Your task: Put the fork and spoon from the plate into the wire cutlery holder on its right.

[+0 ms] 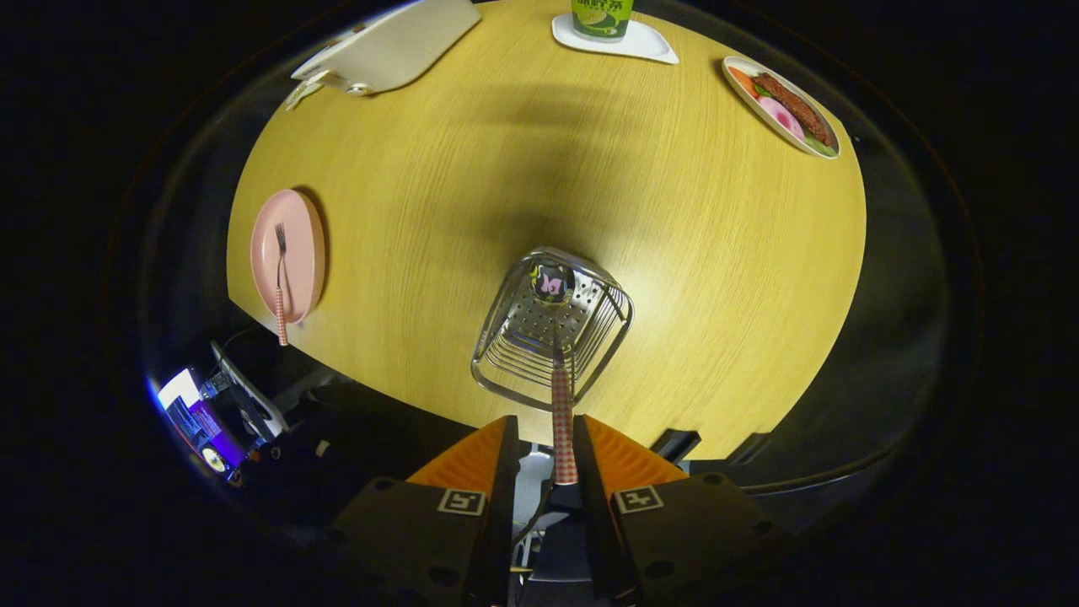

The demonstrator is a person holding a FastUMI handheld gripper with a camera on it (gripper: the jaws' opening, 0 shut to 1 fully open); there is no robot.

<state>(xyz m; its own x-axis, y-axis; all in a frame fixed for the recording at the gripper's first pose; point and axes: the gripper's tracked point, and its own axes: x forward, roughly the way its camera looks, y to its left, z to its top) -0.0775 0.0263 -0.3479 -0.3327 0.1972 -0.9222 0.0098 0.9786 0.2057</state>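
I have the claw above the wire cutlery holder, fingers apart; spoon rests against one finger, bowl already inside. Fork remains on the pink plate. I judge a clean release best: back straight off, keeping the handle untouched.

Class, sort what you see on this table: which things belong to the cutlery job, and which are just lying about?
Job: pink plate; fork on it; spoon, between the gripper fingers, bowl end inside the wire holder.

Lying about: food plate; green cup on a white coaster; white board.
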